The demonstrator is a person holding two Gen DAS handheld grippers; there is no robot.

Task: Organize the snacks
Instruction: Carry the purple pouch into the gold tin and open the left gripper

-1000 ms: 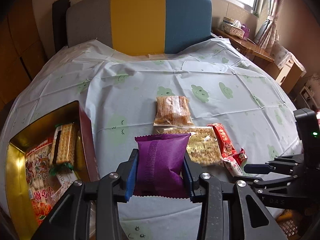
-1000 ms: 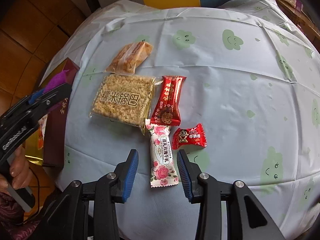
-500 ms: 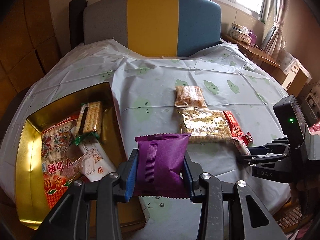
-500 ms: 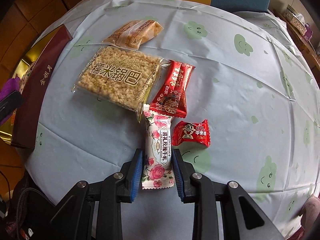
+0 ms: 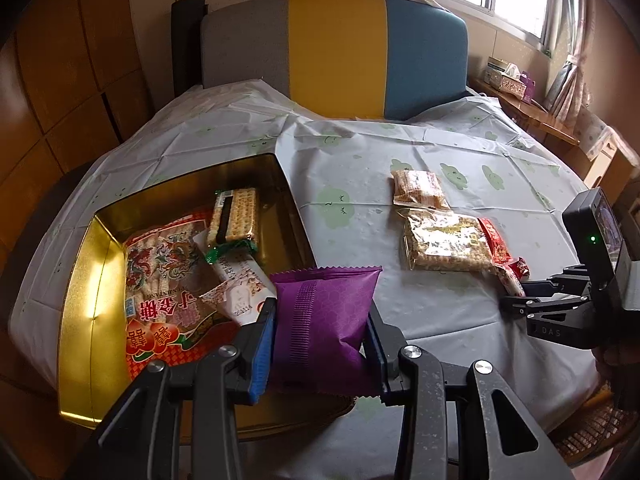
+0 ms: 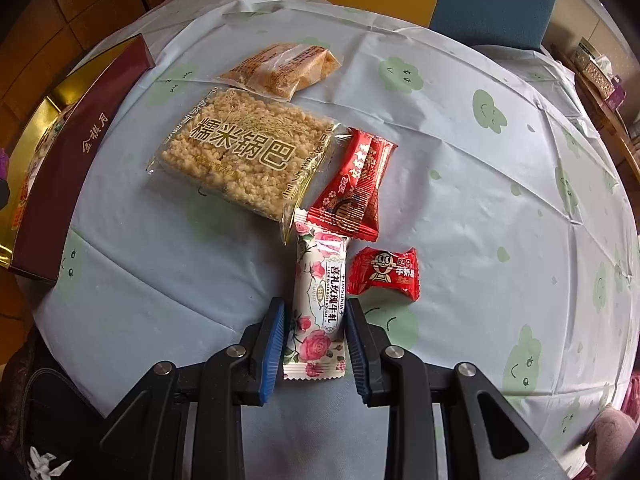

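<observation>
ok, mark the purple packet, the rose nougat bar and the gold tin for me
purple packet (image 5: pixel 320 320), left wrist view, middle of its front face.
rose nougat bar (image 6: pixel 318 300), right wrist view, middle of the wrapper.
gold tin (image 5: pixel 86 280), left wrist view, bare inner left wall.

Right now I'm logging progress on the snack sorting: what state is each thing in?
purple packet: clamped in left gripper, above the tin's edge
gold tin: open, partly filled
rose nougat bar: flat on the table, right gripper closed on it
rice cracker pack: on the table, sealed
red candy: on the table
</observation>
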